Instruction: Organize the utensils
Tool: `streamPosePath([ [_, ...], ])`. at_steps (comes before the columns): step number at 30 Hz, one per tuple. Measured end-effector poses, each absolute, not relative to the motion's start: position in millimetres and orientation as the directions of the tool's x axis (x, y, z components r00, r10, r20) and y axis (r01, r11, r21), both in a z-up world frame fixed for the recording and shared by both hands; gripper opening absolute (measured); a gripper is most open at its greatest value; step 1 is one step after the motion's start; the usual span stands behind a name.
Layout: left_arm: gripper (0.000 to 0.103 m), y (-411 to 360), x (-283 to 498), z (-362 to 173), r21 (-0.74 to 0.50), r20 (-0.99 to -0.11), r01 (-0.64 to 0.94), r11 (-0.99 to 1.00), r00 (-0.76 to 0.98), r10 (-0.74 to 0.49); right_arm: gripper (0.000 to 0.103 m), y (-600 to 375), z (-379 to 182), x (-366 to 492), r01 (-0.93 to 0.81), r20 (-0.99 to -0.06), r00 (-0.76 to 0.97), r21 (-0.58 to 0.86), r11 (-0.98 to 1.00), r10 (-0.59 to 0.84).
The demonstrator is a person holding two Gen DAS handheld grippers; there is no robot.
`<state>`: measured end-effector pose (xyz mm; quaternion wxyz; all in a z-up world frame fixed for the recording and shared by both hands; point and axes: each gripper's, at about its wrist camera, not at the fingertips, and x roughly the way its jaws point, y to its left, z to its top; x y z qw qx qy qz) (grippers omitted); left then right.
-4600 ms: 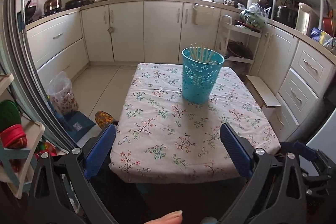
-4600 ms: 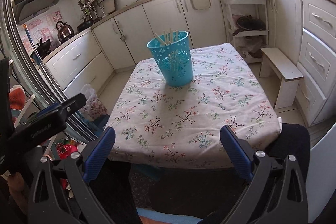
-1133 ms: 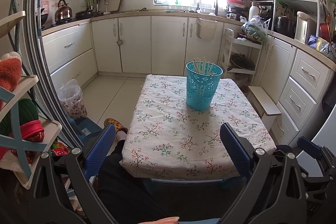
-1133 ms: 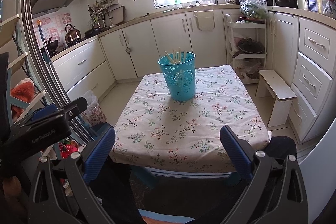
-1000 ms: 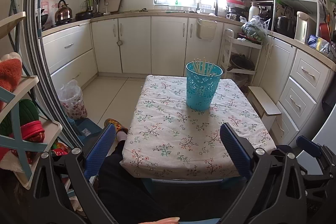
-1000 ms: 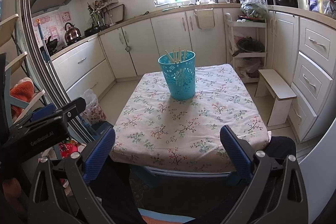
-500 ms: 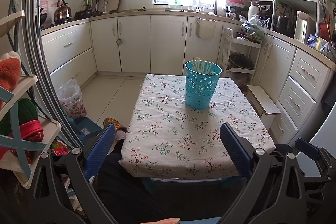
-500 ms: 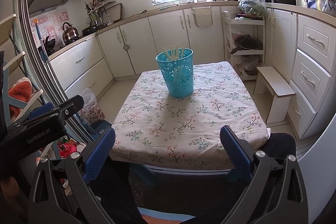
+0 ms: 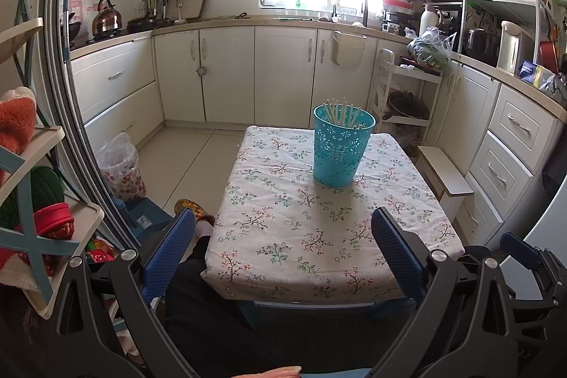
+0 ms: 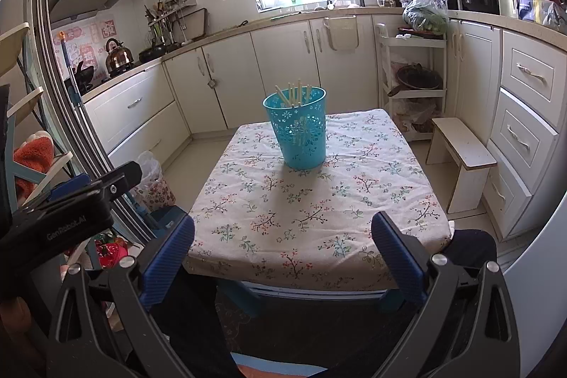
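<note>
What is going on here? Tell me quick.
A person sits at a small table with a flowered cloth, holding tongs in each hand. The left tongs and right tongs are both open, hold nothing, and hang at the near edge. A blue basket stands upright toward the far end, with chopsticks standing in it. Nothing is being touched.

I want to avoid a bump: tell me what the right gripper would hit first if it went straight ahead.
Right gripper, open and empty, points over the table. The near cloth looks bare, so it would probably meet the basket of chopsticks first, though depth is unclear.
</note>
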<state>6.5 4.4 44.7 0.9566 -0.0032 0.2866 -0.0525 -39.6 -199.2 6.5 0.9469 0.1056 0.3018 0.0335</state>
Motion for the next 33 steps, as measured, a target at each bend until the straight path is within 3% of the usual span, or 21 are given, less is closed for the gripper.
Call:
streamPosePath([
  [33,0.096,3.8,6.2,40.1,-0.032,-0.549,0.097,0.995,0.83,-0.098,0.096,-197.6,7.9,-41.9,-0.001,-0.554,0.823,0.21,0.978,0.12],
])
